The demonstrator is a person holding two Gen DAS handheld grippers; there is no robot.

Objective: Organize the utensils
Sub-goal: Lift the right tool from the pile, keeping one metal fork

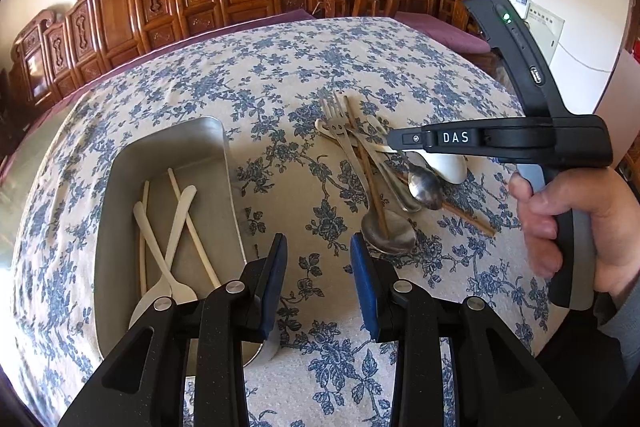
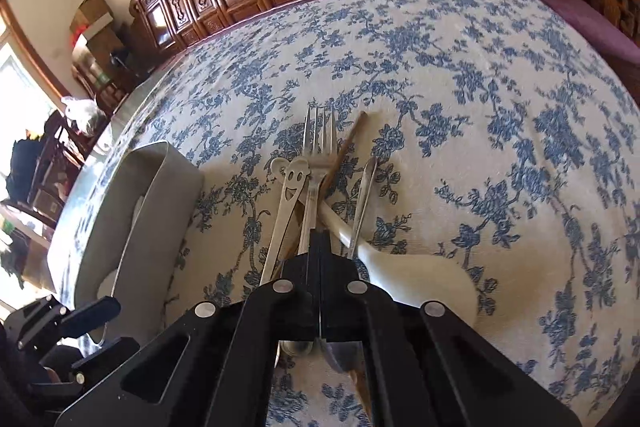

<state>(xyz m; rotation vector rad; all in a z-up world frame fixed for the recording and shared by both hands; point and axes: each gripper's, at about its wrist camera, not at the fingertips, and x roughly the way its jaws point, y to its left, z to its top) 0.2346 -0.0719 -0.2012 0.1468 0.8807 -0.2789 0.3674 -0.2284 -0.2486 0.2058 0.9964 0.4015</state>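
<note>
Left tongs (image 1: 319, 269) parted, empty, hovered over table (image 1: 280, 75) beside tray (image 1: 224, 163) holding white spoons (image 1: 168, 251). Right tongs (image 2: 320, 239) clenched tight over utensil pile (image 2: 316, 179); whether fork (image 2: 318, 131) was pinched, could not tell. Pile lay right of tray.

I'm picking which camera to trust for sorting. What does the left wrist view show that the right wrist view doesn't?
Only the left wrist view shows inside the grey metal tray, where cream plastic spoons and chopsticks lie, plus the open left tongs and the hand holding the right tool. Only the right wrist view shows the right tongs shut, low over the pile; whether they pinch a handle I cannot tell. Both show the steel fork, the large white spoon and the blue floral tablecloth.
</note>
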